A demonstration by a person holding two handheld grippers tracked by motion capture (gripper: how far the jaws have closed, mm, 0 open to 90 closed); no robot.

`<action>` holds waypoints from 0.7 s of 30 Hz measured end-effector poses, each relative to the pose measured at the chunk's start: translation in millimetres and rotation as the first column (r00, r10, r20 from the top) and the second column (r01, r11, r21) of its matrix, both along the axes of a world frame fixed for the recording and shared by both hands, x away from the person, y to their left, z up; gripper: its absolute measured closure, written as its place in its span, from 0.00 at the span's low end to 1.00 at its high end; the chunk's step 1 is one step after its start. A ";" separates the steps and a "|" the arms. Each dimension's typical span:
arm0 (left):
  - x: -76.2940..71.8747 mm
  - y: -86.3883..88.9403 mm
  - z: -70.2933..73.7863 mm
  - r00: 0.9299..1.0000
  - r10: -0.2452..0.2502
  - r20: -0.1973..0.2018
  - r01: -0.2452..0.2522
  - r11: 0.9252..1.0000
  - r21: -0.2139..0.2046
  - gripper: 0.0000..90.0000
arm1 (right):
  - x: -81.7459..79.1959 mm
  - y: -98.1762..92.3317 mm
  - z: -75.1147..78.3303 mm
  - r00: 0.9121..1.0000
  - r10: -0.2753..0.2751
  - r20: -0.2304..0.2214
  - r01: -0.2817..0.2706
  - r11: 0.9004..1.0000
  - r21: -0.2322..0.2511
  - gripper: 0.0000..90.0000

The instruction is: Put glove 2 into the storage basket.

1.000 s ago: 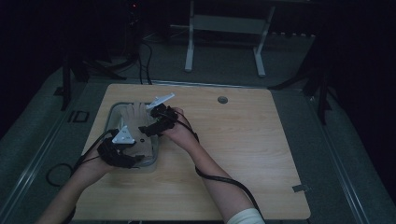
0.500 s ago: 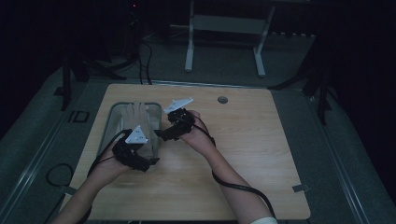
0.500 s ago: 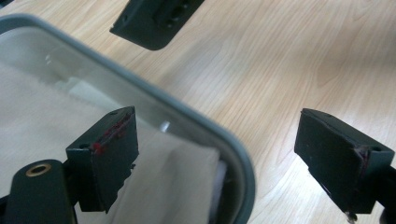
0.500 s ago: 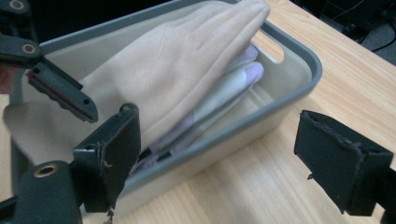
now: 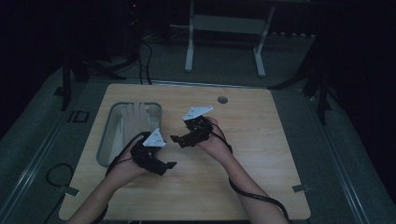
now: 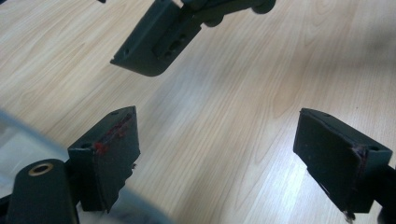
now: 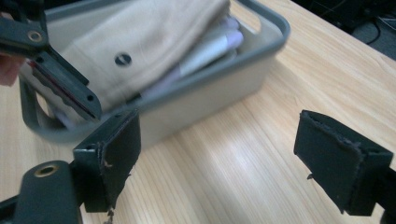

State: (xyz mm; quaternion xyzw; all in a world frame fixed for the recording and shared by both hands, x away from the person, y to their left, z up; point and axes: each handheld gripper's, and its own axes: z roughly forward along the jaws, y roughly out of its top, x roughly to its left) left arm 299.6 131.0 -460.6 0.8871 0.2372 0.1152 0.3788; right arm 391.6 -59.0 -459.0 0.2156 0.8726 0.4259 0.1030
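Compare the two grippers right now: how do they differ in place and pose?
The left gripper sits nearer the person, beside the grey tray; the right gripper sits farther up the table. The left points right, away from the tray; the right points left, toward it. Both have open, empty jaws.

Over the wooden table (image 6: 261,84), the left tongs (image 6: 217,154) have just been opening, nothing between the jaws.

Folded beige cloth (image 5: 133,119) in grey bin (image 5: 105,140).
I see it lying flat over white items, one round hole showing, at the table's left side.
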 end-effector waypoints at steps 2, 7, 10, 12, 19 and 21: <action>-1.0 -6.6 -2.8 1.000 -0.010 0.013 0.010 1.000 -0.025 0.16 | -1.7 -8.4 -3.9 1.000 -0.008 0.002 0.008 1.000 -0.012 0.16; -1.8 -17.3 -8.6 0.999 -0.045 0.014 0.046 0.998 -0.049 0.16 | -4.4 -29.2 -16.3 0.999 -0.033 -0.016 0.032 0.999 -0.031 0.16; -3.7 -22.1 -11.4 0.998 -0.058 0.016 0.059 0.997 -0.055 0.15 | -5.7 -37.2 -21.1 0.999 -0.040 -0.020 0.039 0.999 -0.026 0.16; -7.3 -29.8 -17.0 0.997 -0.075 0.016 0.075 0.996 -0.048 0.15 | -8.4 -47.9 -29.5 0.998 -0.049 -0.027 0.048 0.998 -0.031 0.16; -12.9 -44.4 -32.9 0.993 -0.119 -0.007 0.119 0.993 -0.026 0.15 | -17.9 -65.8 -45.3 0.998 -0.052 -0.026 0.051 0.998 -0.047 0.16; -14.1 -47.9 -37.7 0.992 -0.125 -0.006 0.125 0.992 -0.017 0.15 | -20.7 -70.4 -50.0 0.999 -0.043 -0.033 0.041 0.998 -0.043 0.16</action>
